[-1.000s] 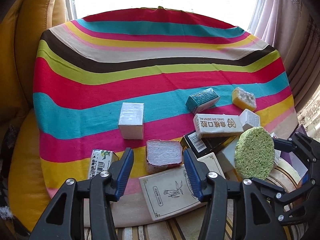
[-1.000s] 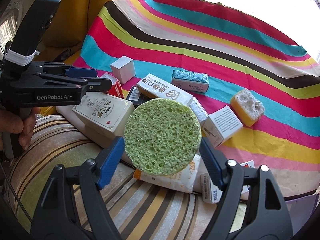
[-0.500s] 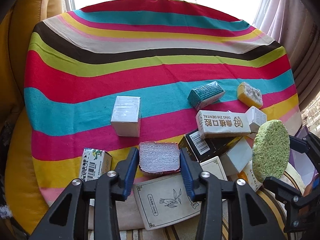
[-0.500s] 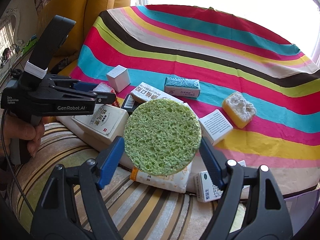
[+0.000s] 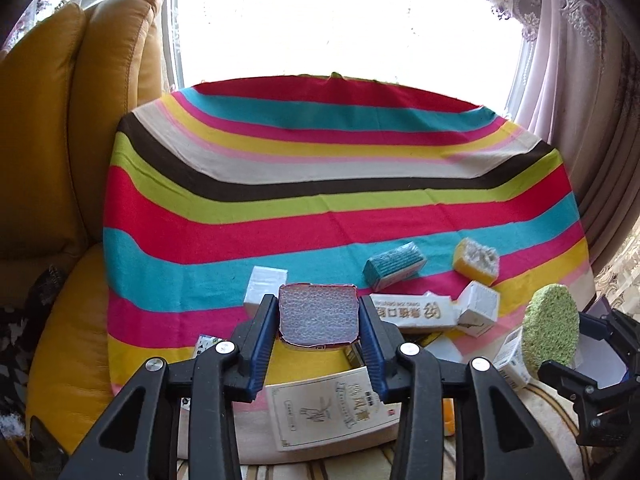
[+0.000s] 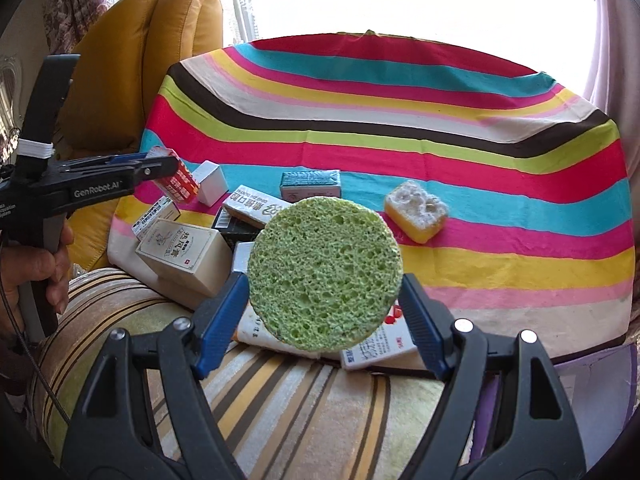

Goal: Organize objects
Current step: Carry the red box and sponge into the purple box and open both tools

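Striped cloth (image 5: 280, 216) by bright window; boxes crowd its near right corner. My left gripper (image 5: 318, 344) clamps red box (image 5: 317, 316), lifted clear for sorting. Right gripper (image 6: 324, 316) pinches green sponge (image 6: 325, 272) edgewise, above near edge.

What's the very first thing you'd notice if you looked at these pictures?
The round green sponge, pinched in the right gripper right in front of the camera. Next, the bright striped cloth over the table behind it, and the small red box gripped by the left gripper above scattered boxes.

Striped tablecloth (image 5: 304, 200) (perhaps a table), scattered boxes (image 6: 180, 254), yellow sponge (image 6: 416, 211)
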Demonstrator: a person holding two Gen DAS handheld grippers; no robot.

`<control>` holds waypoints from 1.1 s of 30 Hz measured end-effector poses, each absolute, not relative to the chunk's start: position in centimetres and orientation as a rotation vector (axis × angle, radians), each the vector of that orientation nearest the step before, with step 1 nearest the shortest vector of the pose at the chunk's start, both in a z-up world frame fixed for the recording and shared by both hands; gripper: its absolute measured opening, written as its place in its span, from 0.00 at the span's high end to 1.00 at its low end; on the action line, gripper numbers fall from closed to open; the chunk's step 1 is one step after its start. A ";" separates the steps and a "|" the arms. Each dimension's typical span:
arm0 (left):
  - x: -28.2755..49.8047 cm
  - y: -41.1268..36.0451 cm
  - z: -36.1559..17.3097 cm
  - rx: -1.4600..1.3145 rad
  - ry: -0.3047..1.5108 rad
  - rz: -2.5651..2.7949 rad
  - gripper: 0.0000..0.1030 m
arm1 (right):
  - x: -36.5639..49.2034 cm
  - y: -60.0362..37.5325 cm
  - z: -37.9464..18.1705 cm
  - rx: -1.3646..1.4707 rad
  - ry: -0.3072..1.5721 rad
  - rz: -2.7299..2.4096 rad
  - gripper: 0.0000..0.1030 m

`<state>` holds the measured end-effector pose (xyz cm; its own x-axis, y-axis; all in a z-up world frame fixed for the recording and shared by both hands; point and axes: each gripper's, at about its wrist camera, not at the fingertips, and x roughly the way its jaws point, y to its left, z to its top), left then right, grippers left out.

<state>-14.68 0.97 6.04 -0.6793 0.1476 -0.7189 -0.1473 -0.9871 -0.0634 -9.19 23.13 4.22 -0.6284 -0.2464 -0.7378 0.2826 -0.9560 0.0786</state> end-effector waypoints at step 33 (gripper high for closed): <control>-7.9 24.6 3.7 -1.174 -0.044 2.043 0.60 | -1.6 48.2 3.1 1.458 -0.222 -3.043 0.23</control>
